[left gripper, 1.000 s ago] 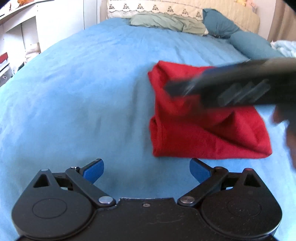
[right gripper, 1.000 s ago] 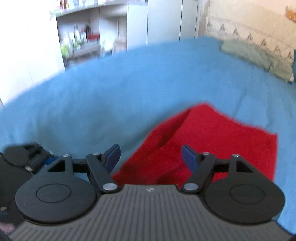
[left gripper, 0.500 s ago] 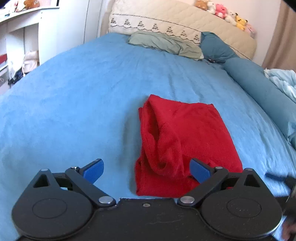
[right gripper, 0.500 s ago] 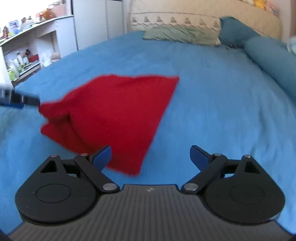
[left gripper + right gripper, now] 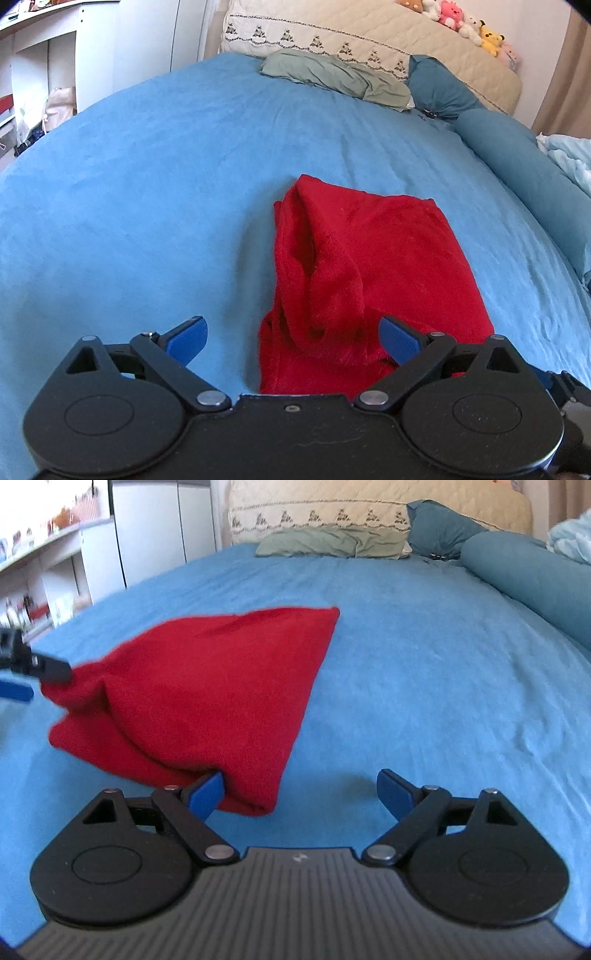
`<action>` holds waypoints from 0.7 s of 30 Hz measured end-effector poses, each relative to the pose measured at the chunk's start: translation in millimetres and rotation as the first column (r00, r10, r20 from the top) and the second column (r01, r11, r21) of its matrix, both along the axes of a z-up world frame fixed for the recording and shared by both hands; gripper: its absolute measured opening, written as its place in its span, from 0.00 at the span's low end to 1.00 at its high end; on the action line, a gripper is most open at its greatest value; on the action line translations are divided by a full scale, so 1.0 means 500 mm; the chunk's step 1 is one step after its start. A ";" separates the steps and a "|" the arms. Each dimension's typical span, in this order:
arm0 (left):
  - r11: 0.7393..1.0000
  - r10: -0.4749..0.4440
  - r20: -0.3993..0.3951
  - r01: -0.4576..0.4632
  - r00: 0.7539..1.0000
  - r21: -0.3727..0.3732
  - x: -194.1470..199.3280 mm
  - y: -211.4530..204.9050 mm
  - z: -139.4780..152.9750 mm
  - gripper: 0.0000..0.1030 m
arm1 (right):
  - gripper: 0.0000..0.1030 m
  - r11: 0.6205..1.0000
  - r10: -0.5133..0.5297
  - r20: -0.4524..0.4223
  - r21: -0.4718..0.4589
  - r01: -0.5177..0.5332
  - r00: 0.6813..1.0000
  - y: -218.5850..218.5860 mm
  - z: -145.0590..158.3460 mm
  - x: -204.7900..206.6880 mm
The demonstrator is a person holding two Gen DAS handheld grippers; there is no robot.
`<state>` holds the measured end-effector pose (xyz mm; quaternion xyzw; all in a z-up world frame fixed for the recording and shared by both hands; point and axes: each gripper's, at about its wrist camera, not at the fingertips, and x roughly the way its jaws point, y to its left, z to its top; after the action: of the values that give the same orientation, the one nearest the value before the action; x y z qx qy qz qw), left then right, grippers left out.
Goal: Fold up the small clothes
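A red fleece garment (image 5: 369,273) lies folded on the blue bedspread (image 5: 147,192), with a bunched ridge along its left side. My left gripper (image 5: 291,338) is open and empty at the garment's near edge; its right finger is over the cloth. In the right wrist view the same garment (image 5: 207,698) lies left of centre. My right gripper (image 5: 301,792) is open and empty, its left finger (image 5: 205,794) at the garment's near corner. The left gripper's tip (image 5: 33,664) shows at the far left by the bunched end.
A green pillow (image 5: 332,75), a cream quilted headboard (image 5: 369,40) and teal bolsters (image 5: 517,147) lie at the far end of the bed. White shelves (image 5: 40,74) stand to the left. A pale blue blanket (image 5: 569,155) lies at the right.
The right gripper left its place over the garment and swung round to the garment's near right corner. The left gripper drew back to the near edge. The garment now lies lengthwise ahead.
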<state>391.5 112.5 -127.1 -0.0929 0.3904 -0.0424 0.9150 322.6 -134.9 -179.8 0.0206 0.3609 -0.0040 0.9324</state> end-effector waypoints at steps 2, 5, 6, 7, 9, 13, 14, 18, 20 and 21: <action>1.000 0.003 -0.004 -0.003 1.000 -0.001 0.006 -0.004 -0.005 0.98 | 1.00 1.000 0.002 -0.006 -0.028 -0.003 1.000 0.012 -0.012 0.006; 1.000 0.007 -0.018 -0.007 1.000 -0.015 0.024 -0.007 -0.014 0.98 | 0.98 0.999 -0.015 0.024 -0.049 0.016 1.000 0.014 -0.018 0.009; 1.000 0.012 -0.021 -0.012 1.000 -0.009 0.030 -0.007 -0.018 0.98 | 0.97 0.997 -0.035 0.047 -0.065 0.038 0.998 0.012 -0.013 0.006; 1.000 0.017 -0.029 -0.017 0.999 0.006 0.036 -0.005 -0.022 0.98 | 0.97 0.995 -0.057 0.076 -0.078 0.063 0.995 0.004 -0.004 0.002; 0.999 0.005 -0.043 -0.003 0.999 0.050 0.039 0.002 -0.035 0.98 | 0.97 0.993 -0.089 0.134 -0.069 0.099 0.987 -0.023 0.020 -0.007; 0.973 -0.068 -0.104 0.088 0.992 0.211 0.021 0.003 -0.093 0.97 | 0.96 0.995 -0.034 0.073 -0.092 0.040 0.997 -0.059 0.007 0.002; 0.973 -0.082 -0.089 0.099 0.993 0.206 0.007 0.010 -0.100 0.97 | 0.96 0.995 -0.015 0.056 -0.102 0.020 0.998 -0.061 -0.003 0.002; 0.976 -0.080 -0.084 0.095 0.993 0.197 -0.019 0.026 -0.103 0.97 | 0.96 0.997 -0.005 0.041 -0.076 0.008 0.999 -0.073 -0.021 -0.001; 0.973 -0.083 -0.085 0.099 0.993 0.210 -0.025 0.023 -0.103 0.97 | 0.96 0.997 0.005 0.036 -0.078 -0.002 0.999 -0.075 -0.019 0.000; 0.973 -0.081 -0.089 0.098 0.993 0.208 -0.026 0.024 -0.100 0.97 | 0.96 0.997 0.017 0.031 -0.081 -0.014 0.999 -0.075 -0.018 0.001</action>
<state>378.3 124.3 -177.3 0.0212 0.4330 -0.0379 0.9004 323.2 -172.4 -188.6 -0.0199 0.3457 -0.0109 0.9381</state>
